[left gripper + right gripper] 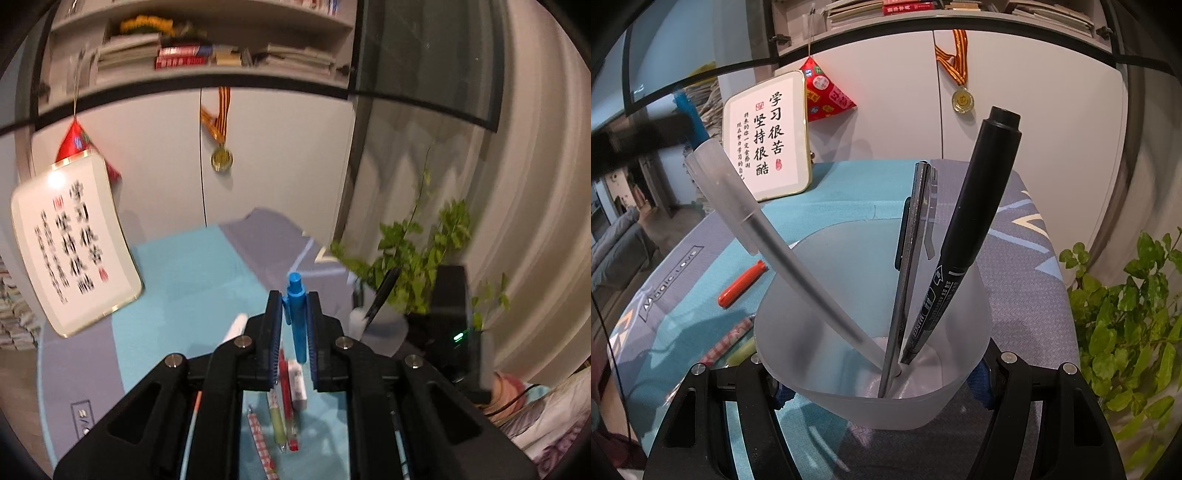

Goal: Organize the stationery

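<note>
Left gripper (293,325) fingers pinching blue pen (297,317), right gripper (882,373) clamping frosted cup (871,387) (three pens inside).

The pen (297,317) is bright blue. The cup (875,332) is frosted white, holding a black marker (975,229), a grey pen (910,258) and a milky translucent pen (768,236). The mat (192,266) is teal with grey-purple borders. An orange cap (741,283) lies on it. The checked pen (261,439) is red and white. The plant (1126,314) is green.
</note>
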Tool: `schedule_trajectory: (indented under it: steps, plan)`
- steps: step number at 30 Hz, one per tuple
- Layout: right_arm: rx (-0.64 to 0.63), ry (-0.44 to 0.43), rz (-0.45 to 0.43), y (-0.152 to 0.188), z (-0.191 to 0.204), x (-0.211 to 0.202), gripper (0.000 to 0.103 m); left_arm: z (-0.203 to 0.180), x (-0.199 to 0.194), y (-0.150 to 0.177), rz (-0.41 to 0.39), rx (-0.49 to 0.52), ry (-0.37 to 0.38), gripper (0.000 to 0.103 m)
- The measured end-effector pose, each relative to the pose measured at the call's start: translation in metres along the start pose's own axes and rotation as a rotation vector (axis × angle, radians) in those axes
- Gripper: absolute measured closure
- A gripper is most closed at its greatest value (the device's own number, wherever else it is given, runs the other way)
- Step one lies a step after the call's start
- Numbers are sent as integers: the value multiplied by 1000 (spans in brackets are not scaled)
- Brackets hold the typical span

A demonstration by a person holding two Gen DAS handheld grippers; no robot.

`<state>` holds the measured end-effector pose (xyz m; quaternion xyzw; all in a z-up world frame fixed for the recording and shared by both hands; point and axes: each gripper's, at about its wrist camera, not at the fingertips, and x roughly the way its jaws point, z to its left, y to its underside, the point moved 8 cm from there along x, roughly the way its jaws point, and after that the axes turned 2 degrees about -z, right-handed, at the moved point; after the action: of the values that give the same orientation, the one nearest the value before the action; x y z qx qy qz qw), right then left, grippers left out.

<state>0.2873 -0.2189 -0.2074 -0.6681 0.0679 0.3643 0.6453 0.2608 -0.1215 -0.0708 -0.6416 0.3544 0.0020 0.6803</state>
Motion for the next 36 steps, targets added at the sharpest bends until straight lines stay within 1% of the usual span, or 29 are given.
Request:
schedule_trajectory:
  steps: [4, 10, 13, 14, 17, 22, 28, 33, 36]
  plan:
    - [2, -2, 1, 0, -1, 1, 31, -10, -14, -14, -28, 4, 5, 92]
    - [1, -2, 1, 1, -1, 1, 31, -31, -36, -41, -124, 26, 37, 92]
    - [1, -1, 1, 1, -1, 1, 31, -41, -39, -47, -134, 37, 66, 92]
    - [0, -1, 1, 1, 0, 1, 31, -45, -36, -46, -123, 44, 76, 92]
    - [2, -2, 1, 1, -1, 1, 31, -50, -22, -38, -80, 70, 52, 92]
    - [1, -2, 1, 1, -1, 1, 31, -50, 3, -22, 9, 60, 54, 92]
    - [1, -2, 1, 1, -1, 1, 31, -48, 22, -4, 91, 56, 52, 92]
    - [1, -2, 1, 1, -1, 1, 31, -52, 32, 6, 142, 69, 53, 91]
    - [1, -2, 1, 1, -1, 1, 31, -54, 32, 8, 144, 86, 49, 91]
